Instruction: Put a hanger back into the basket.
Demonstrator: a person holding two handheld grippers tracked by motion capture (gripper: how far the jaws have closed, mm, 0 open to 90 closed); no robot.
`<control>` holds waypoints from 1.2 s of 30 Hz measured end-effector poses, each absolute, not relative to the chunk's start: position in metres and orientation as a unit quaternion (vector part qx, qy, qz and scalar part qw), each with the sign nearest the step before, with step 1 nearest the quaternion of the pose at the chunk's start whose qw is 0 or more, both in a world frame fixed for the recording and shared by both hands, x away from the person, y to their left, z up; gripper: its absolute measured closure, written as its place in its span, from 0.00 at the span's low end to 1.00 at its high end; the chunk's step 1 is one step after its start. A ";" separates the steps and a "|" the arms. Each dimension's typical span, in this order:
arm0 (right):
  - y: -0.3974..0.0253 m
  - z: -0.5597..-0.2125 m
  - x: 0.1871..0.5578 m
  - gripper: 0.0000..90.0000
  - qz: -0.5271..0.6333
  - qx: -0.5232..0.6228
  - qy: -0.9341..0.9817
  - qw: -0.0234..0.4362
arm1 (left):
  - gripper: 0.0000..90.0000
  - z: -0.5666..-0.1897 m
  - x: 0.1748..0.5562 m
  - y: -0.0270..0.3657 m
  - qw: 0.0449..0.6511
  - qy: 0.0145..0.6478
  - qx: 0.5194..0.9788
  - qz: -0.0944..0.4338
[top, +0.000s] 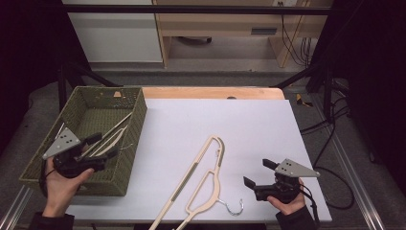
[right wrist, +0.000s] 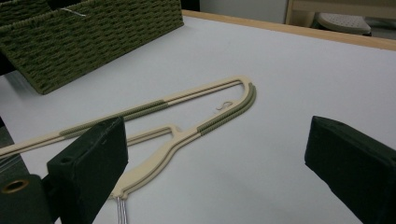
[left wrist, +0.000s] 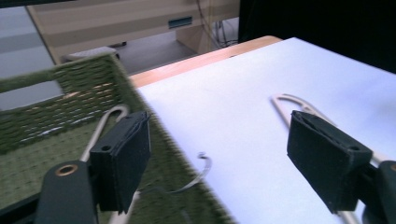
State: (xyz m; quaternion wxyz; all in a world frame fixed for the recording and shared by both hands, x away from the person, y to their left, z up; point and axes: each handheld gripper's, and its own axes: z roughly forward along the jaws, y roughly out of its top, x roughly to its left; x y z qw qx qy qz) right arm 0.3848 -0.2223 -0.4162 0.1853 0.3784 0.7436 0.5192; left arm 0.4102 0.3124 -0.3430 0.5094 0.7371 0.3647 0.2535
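Hanger (top: 203, 179) flat on the desk (top: 268, 124) beside the basket (top: 136, 139); left hand-held gripper (top: 103, 146) over the basket and right hand-held gripper (top: 258, 173), both released, suggest the next move is grasping it.

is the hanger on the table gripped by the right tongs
No, the right tongs stand open beside the hanger, which lies flat on the table untouched.

Basket (top: 136, 129): olive-green, woven pattern. Hanger (top: 201, 175): cream with grey-green ribbed strips, apparently a silver hook. Table sheet (top: 258, 124): plain white.
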 end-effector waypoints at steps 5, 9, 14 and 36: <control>-0.218 -0.417 0.383 0.08 0.524 0.371 0.745 0.178 | 0.19 -0.349 0.399 0.290 0.517 0.352 0.739 0.250; -0.214 -0.417 0.382 0.08 0.525 0.364 0.749 0.174 | 0.15 -0.350 0.392 0.269 0.519 0.340 0.740 0.260; -0.209 -0.418 0.380 0.08 0.525 0.359 0.753 0.171 | 0.14 -0.354 0.384 0.247 0.539 0.341 0.731 0.241; -0.173 -0.436 0.372 0.16 0.501 0.331 0.788 0.134 | 0.06 -0.414 0.375 0.203 0.506 0.327 0.775 0.188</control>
